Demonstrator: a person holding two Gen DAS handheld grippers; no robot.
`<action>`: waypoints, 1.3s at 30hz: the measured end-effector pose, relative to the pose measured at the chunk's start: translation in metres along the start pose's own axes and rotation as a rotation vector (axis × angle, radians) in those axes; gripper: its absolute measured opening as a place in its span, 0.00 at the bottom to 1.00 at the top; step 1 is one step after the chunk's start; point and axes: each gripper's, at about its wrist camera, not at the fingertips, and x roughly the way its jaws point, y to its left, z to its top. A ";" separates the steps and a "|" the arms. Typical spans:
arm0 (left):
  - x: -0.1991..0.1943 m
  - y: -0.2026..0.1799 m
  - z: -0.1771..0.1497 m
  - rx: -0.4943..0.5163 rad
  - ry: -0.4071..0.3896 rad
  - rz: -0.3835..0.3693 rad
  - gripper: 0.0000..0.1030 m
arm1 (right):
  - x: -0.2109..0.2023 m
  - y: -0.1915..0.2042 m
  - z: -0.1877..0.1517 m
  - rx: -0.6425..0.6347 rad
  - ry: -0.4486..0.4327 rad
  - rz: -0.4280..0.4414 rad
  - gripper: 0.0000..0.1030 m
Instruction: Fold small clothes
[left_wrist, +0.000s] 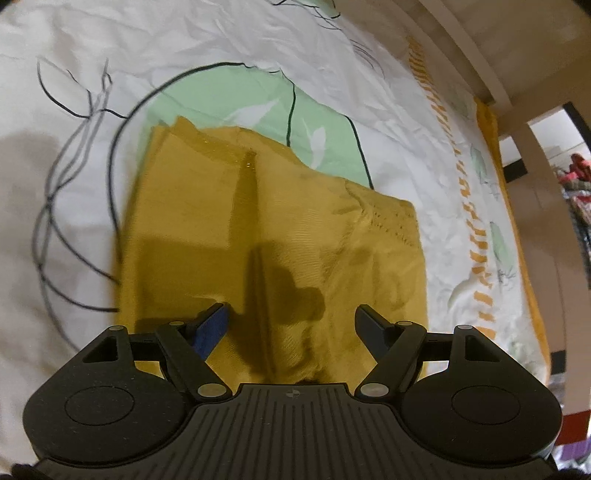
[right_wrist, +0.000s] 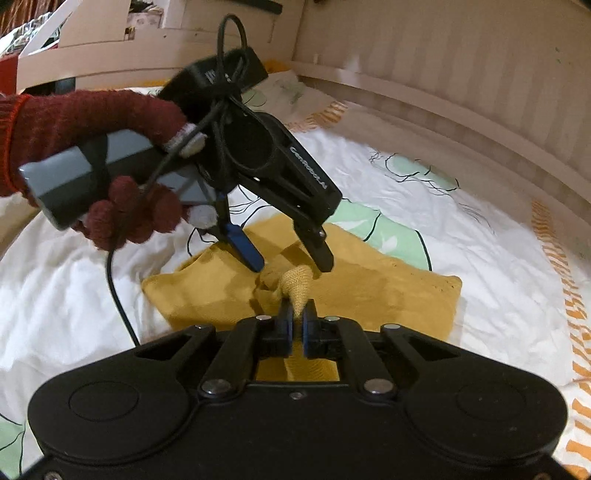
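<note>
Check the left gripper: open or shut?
Open. The left gripper has its jaws spread wide above the yellow cloth, nothing between them; the right wrist view shows the same.

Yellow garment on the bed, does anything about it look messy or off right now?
Yes. The garment lies mostly flat on the sheet, but one bunched bit is pulled up into a peak, pinched in the shut right gripper. The open left gripper hovers just above it, holding nothing.

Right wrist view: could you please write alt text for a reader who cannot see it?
The right tongs pinch a raised fold of mustard-yellow knitted garment lying on a white leaf-printed bedsheet. Above it, a maroon-gloved hand holds the open left tongs.
</note>
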 end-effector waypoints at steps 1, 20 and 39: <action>0.002 -0.001 0.002 -0.006 0.001 -0.017 0.72 | -0.001 0.001 -0.001 0.006 0.000 0.003 0.09; -0.039 -0.033 0.024 0.258 -0.115 0.022 0.12 | -0.013 0.019 0.018 0.104 -0.056 0.080 0.09; -0.041 0.036 0.017 0.168 -0.104 0.178 0.27 | 0.030 0.046 0.010 0.205 0.079 0.375 0.37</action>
